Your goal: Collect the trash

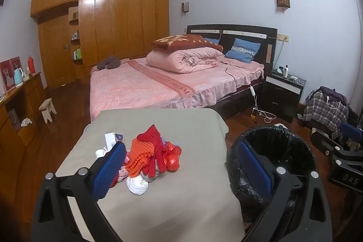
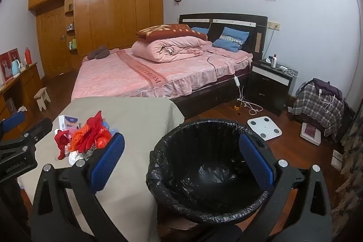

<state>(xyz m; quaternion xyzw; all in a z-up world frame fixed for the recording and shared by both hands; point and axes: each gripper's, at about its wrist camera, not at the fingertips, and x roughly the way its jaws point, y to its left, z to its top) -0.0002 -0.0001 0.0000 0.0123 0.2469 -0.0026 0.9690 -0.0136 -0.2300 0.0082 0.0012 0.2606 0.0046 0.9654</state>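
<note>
A heap of trash [image 1: 154, 155] lies on a beige-covered table [image 1: 172, 208]: red and orange netting, red plastic bags, a white crumpled ball [image 1: 137, 184] and a small white box [image 1: 112, 138]. The heap also shows in the right wrist view [image 2: 86, 140]. A bin lined with a black bag [image 2: 208, 171] stands on the floor right of the table; its rim shows in the left wrist view [image 1: 272, 140]. My left gripper [image 1: 181, 169] is open and empty above the table, just in front of the heap. My right gripper [image 2: 181, 160] is open and empty above the bin.
A pink-covered bed [image 1: 158, 83] stands behind the table. A dark nightstand [image 2: 270, 85], cables, a white scale [image 2: 264, 127] and a chair with plaid cloth [image 2: 317, 103] are on the right. A wooden dresser [image 1: 13, 110] and small stool [image 1: 47, 109] are on the left.
</note>
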